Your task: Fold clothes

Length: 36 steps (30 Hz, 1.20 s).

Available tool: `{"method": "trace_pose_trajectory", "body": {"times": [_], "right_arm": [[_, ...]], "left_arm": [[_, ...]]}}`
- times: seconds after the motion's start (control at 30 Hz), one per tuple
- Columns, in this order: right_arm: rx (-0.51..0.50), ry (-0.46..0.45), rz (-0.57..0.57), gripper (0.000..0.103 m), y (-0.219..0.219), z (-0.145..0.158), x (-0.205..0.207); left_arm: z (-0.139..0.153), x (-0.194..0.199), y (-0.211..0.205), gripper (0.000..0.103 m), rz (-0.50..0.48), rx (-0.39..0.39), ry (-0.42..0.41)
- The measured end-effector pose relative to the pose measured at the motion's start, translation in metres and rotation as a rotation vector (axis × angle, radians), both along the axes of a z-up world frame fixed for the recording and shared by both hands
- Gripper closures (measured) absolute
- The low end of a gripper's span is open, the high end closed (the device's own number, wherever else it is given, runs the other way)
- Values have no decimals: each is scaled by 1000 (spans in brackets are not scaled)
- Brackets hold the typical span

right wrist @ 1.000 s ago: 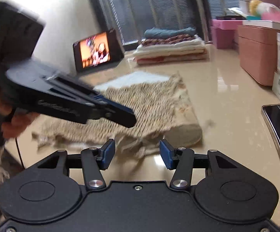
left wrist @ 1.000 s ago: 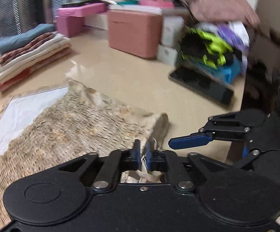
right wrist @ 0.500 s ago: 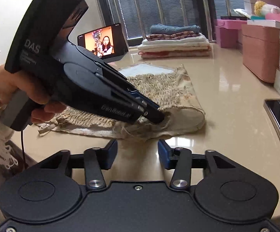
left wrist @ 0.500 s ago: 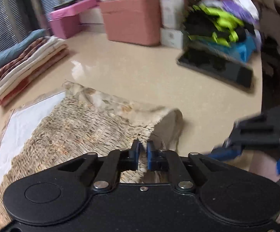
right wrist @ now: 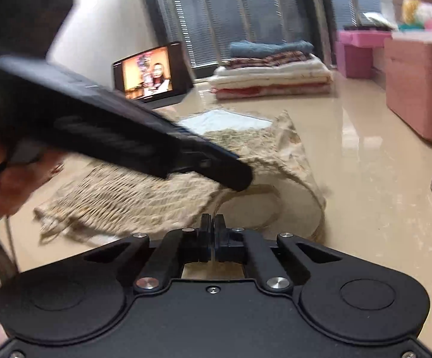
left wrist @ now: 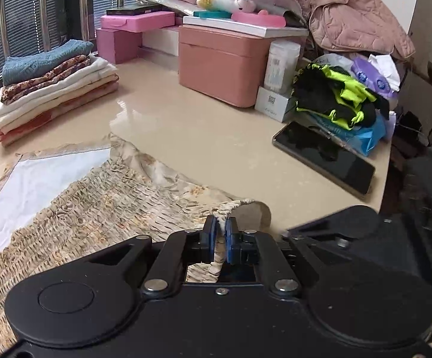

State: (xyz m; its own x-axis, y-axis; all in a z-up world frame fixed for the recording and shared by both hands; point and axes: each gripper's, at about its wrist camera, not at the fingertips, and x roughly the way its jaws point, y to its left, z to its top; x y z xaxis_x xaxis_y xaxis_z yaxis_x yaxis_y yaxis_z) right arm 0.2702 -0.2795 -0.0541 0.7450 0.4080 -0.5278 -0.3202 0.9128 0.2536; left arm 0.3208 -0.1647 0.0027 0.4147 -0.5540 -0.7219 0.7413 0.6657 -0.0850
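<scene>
A beige smocked garment [left wrist: 96,211] with a white lining lies on the glossy beige table [left wrist: 204,137]. My left gripper [left wrist: 220,234] is shut on the garment's near right hem and holds it lifted. In the right wrist view the garment [right wrist: 144,191] bulges open at its near edge, with the left gripper's black body [right wrist: 120,137] reaching across it. My right gripper [right wrist: 215,226] is shut, its fingers at the garment's near hem; the cloth seems pinched between them.
A stack of folded clothes [left wrist: 48,89] sits at the far left, also seen in the right wrist view [right wrist: 272,71]. A pink box [left wrist: 224,62], a black-and-neon clothes pile [left wrist: 338,95], a phone [left wrist: 326,156] and a lit tablet [right wrist: 150,71] stand around.
My right gripper has closed from open and moved in to the garment's near hem. My left gripper stays shut on the hem and has lifted it, opening the edge.
</scene>
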Motion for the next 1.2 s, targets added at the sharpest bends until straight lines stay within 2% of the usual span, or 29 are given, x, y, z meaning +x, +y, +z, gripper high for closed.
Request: {"method": "trace_pose_trajectory", "body": {"times": [0.23,0.33,0.37,0.4,0.47,0.57,0.63,0.67,0.7,0.73,0.8,0.87,0.93,1.2], "right_arm": [[12,-17,-59,99,3,-9,9],[-3,-34,-47,84,0,-6,-3],[-15,-46,-46,74,-3,-4,-10],[-26,-57,-44,69,-5,-1,-16],[-40,-67,-41,63,-11,4,-29],[-51,-72,-40,62,-21,12,-46],[-39,-65,-51,62,-30,16,-54],[-33,-65,-61,62,-34,18,-57],[-29,-70,-77,61,-38,19,-61],[-28,-75,-94,60,-42,19,-63],[-31,-83,-131,60,-49,19,-67],[-26,-75,-154,60,-58,19,-68],[-16,-74,-169,60,-64,20,-66],[-49,-110,-142,60,-51,30,-37]], "left_arm": [[-5,-1,-2,96,-1,8,7],[-8,2,-1,96,7,4,22],[-9,3,0,95,8,1,25],[-10,3,1,95,8,-1,27],[-12,3,0,95,9,-2,29],[-17,1,-3,94,-6,-2,28],[-23,-2,-6,79,-20,12,37],[-26,-4,-8,55,-24,20,45],[-27,-8,-6,44,-11,16,31],[-27,-12,-3,38,5,8,12],[-23,-21,13,26,20,-64,6],[-17,-29,36,22,64,-141,12],[-14,-38,64,22,123,-173,-5],[-24,-61,169,22,487,-75,-81]]}}
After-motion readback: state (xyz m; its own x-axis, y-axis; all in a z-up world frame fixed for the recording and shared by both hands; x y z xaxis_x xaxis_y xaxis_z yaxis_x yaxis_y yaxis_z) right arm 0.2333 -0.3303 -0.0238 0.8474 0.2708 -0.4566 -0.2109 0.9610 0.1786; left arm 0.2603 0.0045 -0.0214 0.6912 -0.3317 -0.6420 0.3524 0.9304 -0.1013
